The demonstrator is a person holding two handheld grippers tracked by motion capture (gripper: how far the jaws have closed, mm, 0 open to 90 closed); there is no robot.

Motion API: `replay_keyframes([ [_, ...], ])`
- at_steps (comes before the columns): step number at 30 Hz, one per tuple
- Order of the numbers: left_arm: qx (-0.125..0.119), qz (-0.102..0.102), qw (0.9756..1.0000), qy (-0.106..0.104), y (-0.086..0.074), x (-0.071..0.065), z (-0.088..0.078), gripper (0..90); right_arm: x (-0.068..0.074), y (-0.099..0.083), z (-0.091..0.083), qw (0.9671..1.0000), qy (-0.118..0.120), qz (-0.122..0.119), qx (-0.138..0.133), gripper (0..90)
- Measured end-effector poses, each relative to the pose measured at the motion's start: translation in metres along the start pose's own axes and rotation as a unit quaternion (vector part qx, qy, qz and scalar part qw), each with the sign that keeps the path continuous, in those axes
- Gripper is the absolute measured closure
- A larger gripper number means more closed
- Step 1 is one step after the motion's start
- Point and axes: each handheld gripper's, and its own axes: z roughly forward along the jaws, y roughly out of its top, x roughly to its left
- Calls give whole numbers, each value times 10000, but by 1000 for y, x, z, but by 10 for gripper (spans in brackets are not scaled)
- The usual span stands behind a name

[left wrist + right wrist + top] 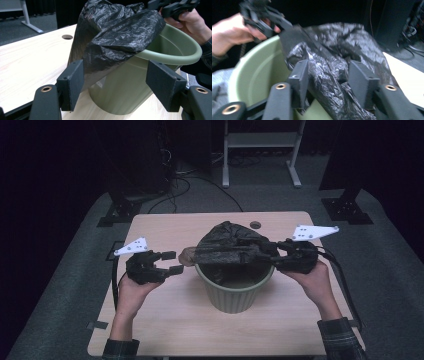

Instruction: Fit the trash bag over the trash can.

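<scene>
Right gripper view looks along the right gripper (325, 80), whose jaws pinch a bunched fold of the black bin bag (337, 65) at the bin's right rim. In the high view that bag lies draped and stretched across the mouth of the green bin (235, 292), which stands at the middle of the table (150, 330). The left gripper (172, 262) sits just left of the bin with its jaws spread and nothing between the pads; the bag's loose, translucent edge hangs right by them. I judge the step to be lining the bin: one side is gripped, the other is not. The next move calls for the left gripper to catch that free edge and draw it over the near rim. Left gripper view shows the bin's wall and rolled lip under the hanging film, which the high view hides.
</scene>
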Motion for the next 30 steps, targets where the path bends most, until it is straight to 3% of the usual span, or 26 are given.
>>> replay_keyframes([
  [2, 23, 15, 10000, 35, 0, -1, 1, 294, 3, -1, 2, 9999, -52, -91, 3, 773],
  [4, 0, 40, 10000, 56, 1, -2, 0, 294, 6, -1, 1, 9999, 123, -88, -33, 895],
  [8, -105, 108, 9999, 56, 7, -6, -3, 294, 10, -1, -6, 9987, 490, 5, -148, 900],
  [10, -126, 186, 9997, 77, 12, -8, -2, 281, 11, 0, -10, 9982, 552, 18, -220, 900],
  [15, -256, 309, 9990, -203, 27, -17, 9, 248, 14, 9, -17, 9948, 823, 117, -594, 900],
  [21, -269, 649, 9964, -473, 48, -37, 31, 215, 26, 27, -8, 9937, 937, -6, -622, 900],
  [26, -140, 893, 9951, -411, 59, -47, 49, 218, 39, 37, 1, 9909, 1170, -129, -646, 900],
  [28, -31, 965, 9945, -401, 61, -49, 56, 269, 45, 40, 3, 9894, 1274, -164, -674, 900],
  [30, 80, 1118, 9921, -568, 61, -52, 61, 526, 50, 41, 4, 9878, 1383, -195, -693, 900],
])
